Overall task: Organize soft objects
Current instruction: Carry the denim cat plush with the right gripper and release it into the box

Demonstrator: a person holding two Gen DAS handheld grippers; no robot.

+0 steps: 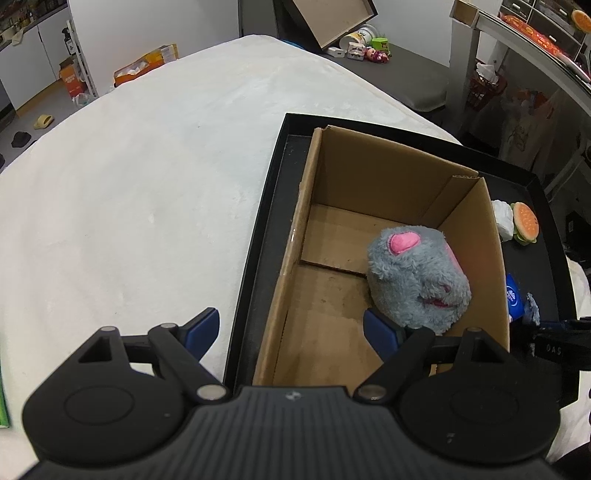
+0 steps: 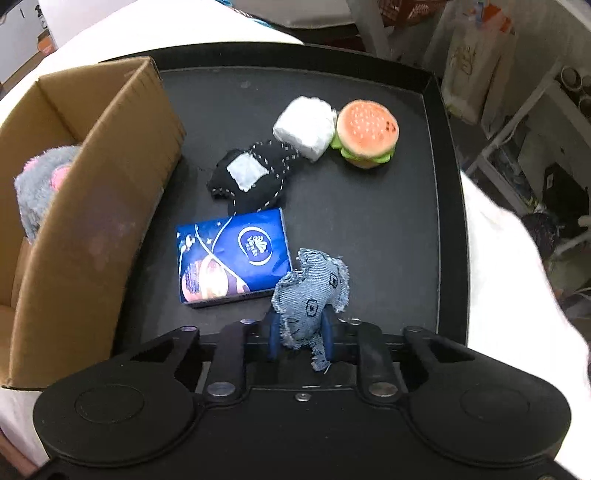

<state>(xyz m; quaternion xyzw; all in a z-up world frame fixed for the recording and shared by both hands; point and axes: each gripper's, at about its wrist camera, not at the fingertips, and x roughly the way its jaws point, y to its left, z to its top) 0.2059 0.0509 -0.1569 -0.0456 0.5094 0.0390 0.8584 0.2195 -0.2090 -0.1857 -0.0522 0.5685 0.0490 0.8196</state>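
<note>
A grey and pink plush toy lies in the cardboard box, which stands in a black tray. My left gripper is open and empty over the box's near left wall. My right gripper is shut on a denim soft toy just above the tray. On the tray lie a blue tissue pack, a black stitched soft toy, a white cushion and a burger toy. The plush shows inside the box.
The tray rests on a white fleece-covered surface. Beyond it are a dark mat with toys and a tilted box, shelves at left, and a metal rack with bags at right.
</note>
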